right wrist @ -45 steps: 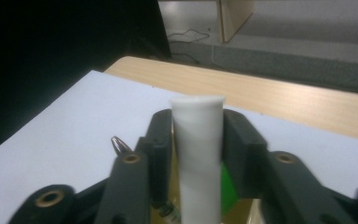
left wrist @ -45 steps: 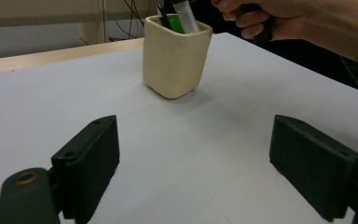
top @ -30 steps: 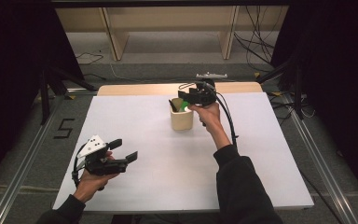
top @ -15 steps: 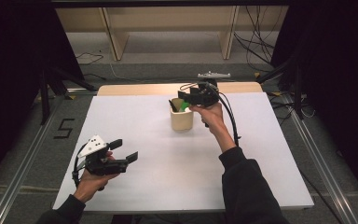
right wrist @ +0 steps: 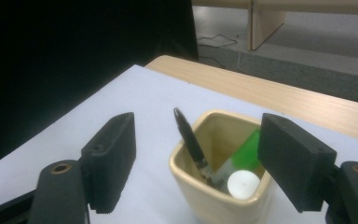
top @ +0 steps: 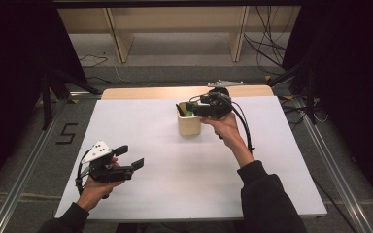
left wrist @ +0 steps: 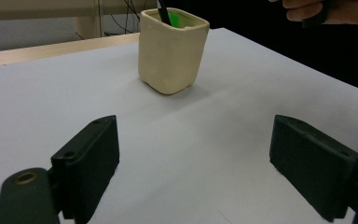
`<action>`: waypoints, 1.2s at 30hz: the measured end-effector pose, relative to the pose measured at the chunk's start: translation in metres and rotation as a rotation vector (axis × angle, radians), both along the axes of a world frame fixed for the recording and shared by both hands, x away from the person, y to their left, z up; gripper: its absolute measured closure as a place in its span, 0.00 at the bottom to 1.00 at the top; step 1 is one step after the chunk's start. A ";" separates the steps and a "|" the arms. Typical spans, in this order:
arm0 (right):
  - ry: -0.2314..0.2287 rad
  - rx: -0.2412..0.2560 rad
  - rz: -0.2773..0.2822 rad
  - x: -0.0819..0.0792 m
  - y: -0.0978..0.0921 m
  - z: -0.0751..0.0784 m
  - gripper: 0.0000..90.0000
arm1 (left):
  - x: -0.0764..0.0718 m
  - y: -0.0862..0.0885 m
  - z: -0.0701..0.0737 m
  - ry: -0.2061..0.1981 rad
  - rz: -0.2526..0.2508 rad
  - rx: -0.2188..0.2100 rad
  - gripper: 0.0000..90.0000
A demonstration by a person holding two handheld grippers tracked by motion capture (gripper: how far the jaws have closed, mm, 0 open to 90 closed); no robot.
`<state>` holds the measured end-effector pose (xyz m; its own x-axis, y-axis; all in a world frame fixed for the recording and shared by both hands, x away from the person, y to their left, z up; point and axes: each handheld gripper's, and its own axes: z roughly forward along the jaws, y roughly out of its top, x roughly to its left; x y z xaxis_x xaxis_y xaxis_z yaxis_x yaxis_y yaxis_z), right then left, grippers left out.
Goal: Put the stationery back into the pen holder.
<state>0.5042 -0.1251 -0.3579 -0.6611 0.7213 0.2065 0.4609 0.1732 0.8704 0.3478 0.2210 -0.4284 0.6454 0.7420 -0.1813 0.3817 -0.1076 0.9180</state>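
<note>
Both tongs gape empty; the right gripper [right wrist: 196,158] hovers over the cream ceramic cup [right wrist: 216,198]. Its slim black pen [right wrist: 190,137], leaning toward ten o'clock, looks light, stiff, slippery: pinch the upper shaft.

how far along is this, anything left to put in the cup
Looks near done: the cream square ceramic cup already holds a black pen, a green marker and a white-capped item. In hand: nothing; the right gripper hovers open over the cup, and the left gripper is open, apart. No loose items show on the white table.
</note>
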 end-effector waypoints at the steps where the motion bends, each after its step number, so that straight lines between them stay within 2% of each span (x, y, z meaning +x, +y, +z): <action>1: -0.002 0.001 0.003 -0.002 -0.001 0.000 0.31 | 0.000 0.000 0.000 0.002 0.001 -0.001 0.17; 8: -0.022 0.012 0.020 -0.018 -0.007 -0.003 0.30 | 0.000 -0.001 0.000 0.006 -0.002 -0.002 0.17; 12: -0.037 -0.004 0.029 -0.027 -0.008 -0.004 0.28 | -0.001 0.000 0.001 0.004 -0.005 0.002 0.17; 23: -0.063 0.011 0.047 -0.051 -0.021 -0.007 0.26 | 0.000 0.000 0.000 0.007 -0.010 0.005 0.17; 33: -0.055 0.027 0.053 -0.071 -0.038 -0.018 0.26 | 0.000 -0.001 0.000 0.010 -0.017 0.011 0.17; 36: -0.058 0.017 0.056 -0.075 -0.039 -0.020 0.25 | -0.001 -0.002 0.000 0.012 -0.021 0.013 0.17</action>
<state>0.4291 -0.1640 -0.3777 -0.7113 0.6799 0.1783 0.3997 0.1825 0.8983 0.3470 0.2186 -0.4285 0.6585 0.7308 -0.1796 0.3902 -0.1275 0.9118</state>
